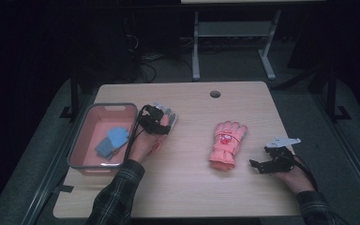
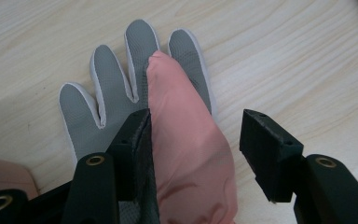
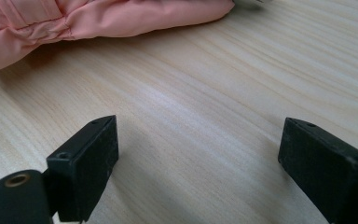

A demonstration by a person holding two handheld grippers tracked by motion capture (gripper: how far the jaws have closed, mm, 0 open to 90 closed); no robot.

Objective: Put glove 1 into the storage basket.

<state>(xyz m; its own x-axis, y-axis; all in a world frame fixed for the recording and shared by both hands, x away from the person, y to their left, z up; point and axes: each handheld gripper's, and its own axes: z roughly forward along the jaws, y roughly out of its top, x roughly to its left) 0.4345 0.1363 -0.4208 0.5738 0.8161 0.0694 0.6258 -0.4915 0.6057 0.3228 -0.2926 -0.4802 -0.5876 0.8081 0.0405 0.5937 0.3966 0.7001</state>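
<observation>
A glove with a grey palm lies palm-up on the wooden table, and a pink fold of it runs between the jaws of my left gripper. The left jaw rests against the pink fabric, while the right jaw stands a little clear of it. From above, that gripper sits over this glove beside the bin. A second pink glove lies at mid-table. My right gripper rests on the table to its right, open and empty, with the pink glove's edge ahead of it.
A grey-rimmed pink bin at the table's left holds blue cloth items. A round cable hole sits near the far edge. Bare wood lies along the near side. A desk frame stands behind the table.
</observation>
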